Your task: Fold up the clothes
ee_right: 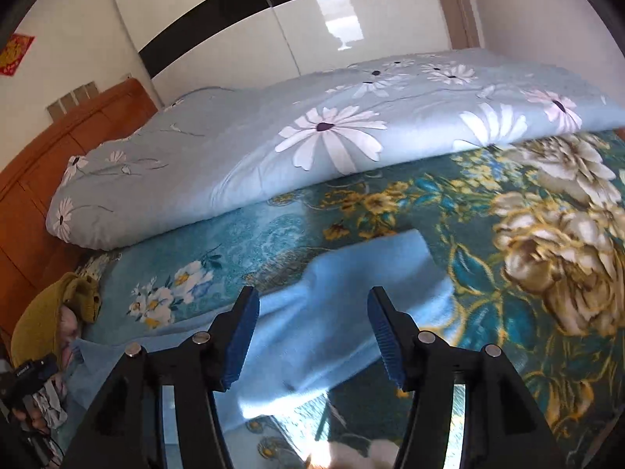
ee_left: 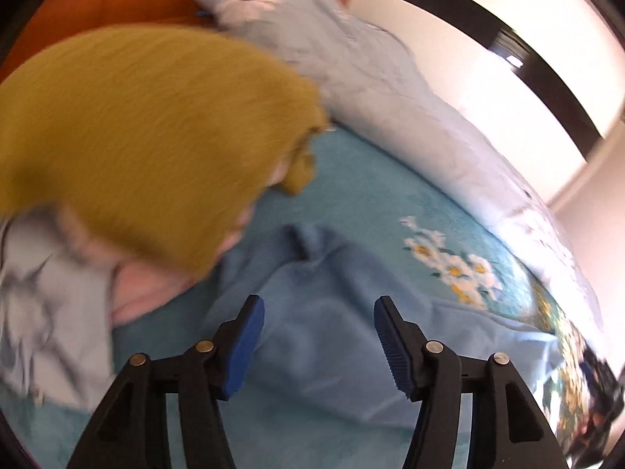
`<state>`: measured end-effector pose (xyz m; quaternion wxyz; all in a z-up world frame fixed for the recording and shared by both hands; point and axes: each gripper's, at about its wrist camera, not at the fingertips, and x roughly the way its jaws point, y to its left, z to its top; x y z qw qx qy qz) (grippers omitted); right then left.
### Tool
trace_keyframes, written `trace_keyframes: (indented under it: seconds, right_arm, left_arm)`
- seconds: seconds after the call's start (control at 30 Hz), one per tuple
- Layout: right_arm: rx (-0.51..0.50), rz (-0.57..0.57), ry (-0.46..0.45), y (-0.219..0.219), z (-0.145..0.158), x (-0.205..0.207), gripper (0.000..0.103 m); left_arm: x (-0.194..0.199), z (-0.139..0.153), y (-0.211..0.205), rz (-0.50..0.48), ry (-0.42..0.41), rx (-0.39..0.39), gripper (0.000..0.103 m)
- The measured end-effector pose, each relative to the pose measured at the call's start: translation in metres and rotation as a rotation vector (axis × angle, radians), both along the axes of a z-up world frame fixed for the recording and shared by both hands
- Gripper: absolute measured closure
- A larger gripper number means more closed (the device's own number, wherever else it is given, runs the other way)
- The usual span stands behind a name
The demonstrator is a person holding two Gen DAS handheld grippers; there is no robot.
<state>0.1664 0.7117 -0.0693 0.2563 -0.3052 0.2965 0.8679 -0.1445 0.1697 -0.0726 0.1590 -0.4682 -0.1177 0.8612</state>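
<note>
A light blue garment lies spread on the teal floral blanket. In the right wrist view the same garment shows a sleeve stretched away toward the blanket's middle. My left gripper is open and empty, hovering over the garment's body. My right gripper is open and empty, over the garment near the sleeve. A mustard knitted garment lies on a heap of clothes at the left; it also shows small in the right wrist view.
A rolled pale blue daisy duvet runs along the far side of the bed. A pink garment and a grey-white patterned one lie under the mustard one. An orange wooden headboard and a white wardrobe stand behind.
</note>
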Motion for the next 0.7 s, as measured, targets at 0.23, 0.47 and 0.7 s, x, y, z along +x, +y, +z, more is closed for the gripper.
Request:
trace_keyframes:
  seconds: [0.23,0.47,0.7]
  right_arm:
    - [-0.250,-0.111,0.077,0.032,-0.058,0.016,0.044]
    - [-0.257,-0.159,0.117,0.041,-0.068,-0.007,0.044]
    - [-0.252,-0.206,0.150,0.043,-0.070,-0.004,0.095]
  left_arm:
    - [0.008,-0.043,-0.026,0.099,-0.149,0.135,0.040]
    - [-0.004,-0.053,-0.019,0.134,-0.132,0.221,0.037]
    - [-0.005,-0.052,-0.014,0.163,-0.092,0.214,0.058]
